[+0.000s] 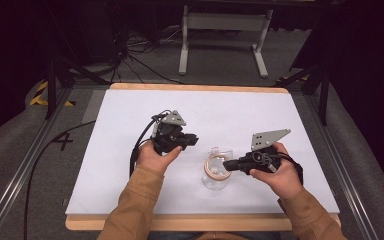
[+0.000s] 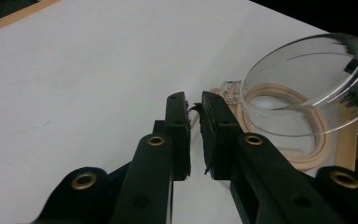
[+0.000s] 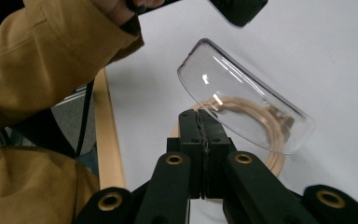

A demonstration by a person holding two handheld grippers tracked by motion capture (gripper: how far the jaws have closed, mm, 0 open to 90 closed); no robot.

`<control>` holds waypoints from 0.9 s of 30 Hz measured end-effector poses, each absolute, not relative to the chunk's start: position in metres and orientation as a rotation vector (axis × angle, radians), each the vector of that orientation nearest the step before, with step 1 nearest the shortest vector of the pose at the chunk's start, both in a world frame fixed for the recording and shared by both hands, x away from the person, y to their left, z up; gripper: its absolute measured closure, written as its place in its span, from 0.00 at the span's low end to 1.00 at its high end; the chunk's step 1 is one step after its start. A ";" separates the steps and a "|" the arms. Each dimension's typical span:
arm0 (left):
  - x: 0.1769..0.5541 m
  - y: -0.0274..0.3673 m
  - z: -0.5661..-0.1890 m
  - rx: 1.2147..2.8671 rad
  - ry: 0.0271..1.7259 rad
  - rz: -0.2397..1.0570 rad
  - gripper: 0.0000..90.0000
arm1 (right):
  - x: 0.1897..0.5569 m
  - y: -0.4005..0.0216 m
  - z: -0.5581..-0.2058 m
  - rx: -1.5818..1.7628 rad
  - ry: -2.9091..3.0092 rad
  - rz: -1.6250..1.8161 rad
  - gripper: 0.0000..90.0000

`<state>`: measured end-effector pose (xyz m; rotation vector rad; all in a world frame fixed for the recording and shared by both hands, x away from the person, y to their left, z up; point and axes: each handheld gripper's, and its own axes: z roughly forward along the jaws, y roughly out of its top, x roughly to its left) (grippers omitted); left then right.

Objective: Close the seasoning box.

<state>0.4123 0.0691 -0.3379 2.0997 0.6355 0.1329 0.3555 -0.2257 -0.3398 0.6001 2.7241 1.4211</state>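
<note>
A clear glass jar [image 1: 215, 179] stands on the white table, right of centre near the front. A tan seal ring [image 1: 216, 168] [image 2: 313, 161] [image 3: 276, 162] runs round its mouth. Its clear hinged lid [image 1: 220, 151] [image 2: 307, 77] [image 3: 242, 100] is tilted up, open. My right gripper [image 1: 228, 164] [image 3: 199, 115] is shut, its tips at the lid's near edge and apparently pinching it. My left gripper [image 1: 194, 140] [image 2: 194, 100] hovers just left of the jar. Its jaws are nearly shut with a narrow slit and nothing between them. Its black tip [image 3: 237, 9] shows beyond the lid.
The white mat [image 1: 130, 150] lies on a wooden board whose edge [image 1: 180, 222] runs along the front. Metal rails flank the table. A white stand [image 1: 225, 30] and cables sit on the floor behind. Both forearms in tan sleeves [image 1: 135, 200] come in from the front.
</note>
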 end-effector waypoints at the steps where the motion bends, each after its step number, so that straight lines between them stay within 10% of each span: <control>1: 0.412 0.072 -0.337 2.100 0.643 0.136 0.91 | 0.355 -0.225 -0.340 0.607 2.736 1.414 1.00; 27: 0.415 0.080 -0.338 2.111 0.649 0.107 0.87 | 0.353 -0.221 -0.353 0.700 2.979 1.166 1.00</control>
